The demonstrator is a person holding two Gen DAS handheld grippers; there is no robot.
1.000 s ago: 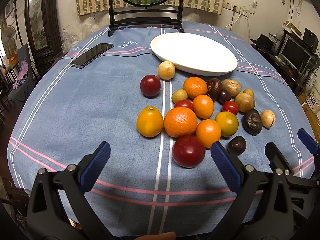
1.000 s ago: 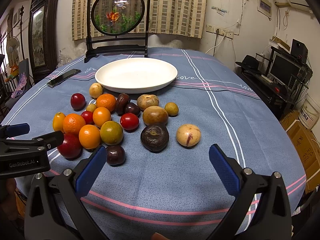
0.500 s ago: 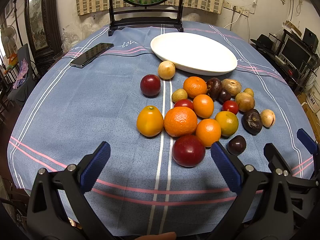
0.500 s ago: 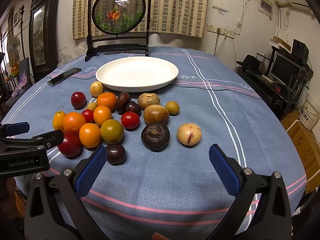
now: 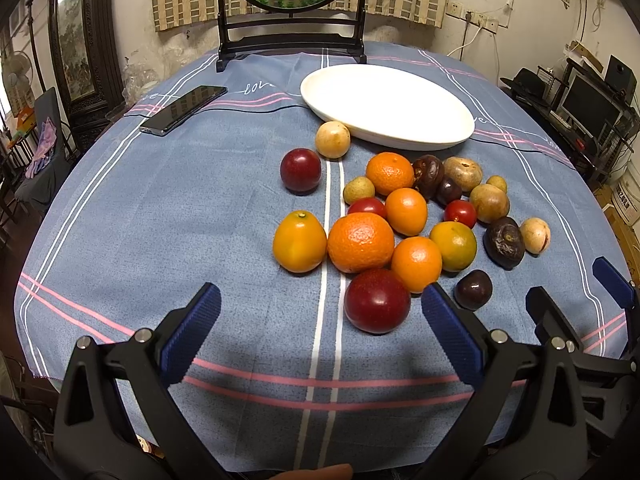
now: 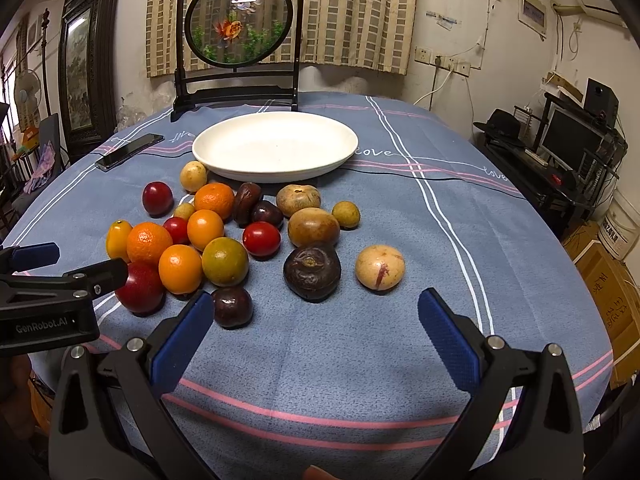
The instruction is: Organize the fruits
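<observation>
The left tool hangs released, its blue-padded jaws spread wide and empty above the near edge of the table with its blue striped cloth. Just ahead of it lies the big dark-red plum, which looks firm, smooth and fairly heavy, likely to slip unless pinched across its widest middle. Behind it sit the dimpled orange mandarin and the glossy little red tomato, the tomato probably soft enough to bruise under a hard squeeze. The shallow white oval dish waits empty beyond the heap. The right tool is likewise spread and empty. Its view alone shows the wrinkled dark passion fruit and pale speckled round fruit clearly, standing apart from the pile; the left view alone shows the plum unobstructed.
</observation>
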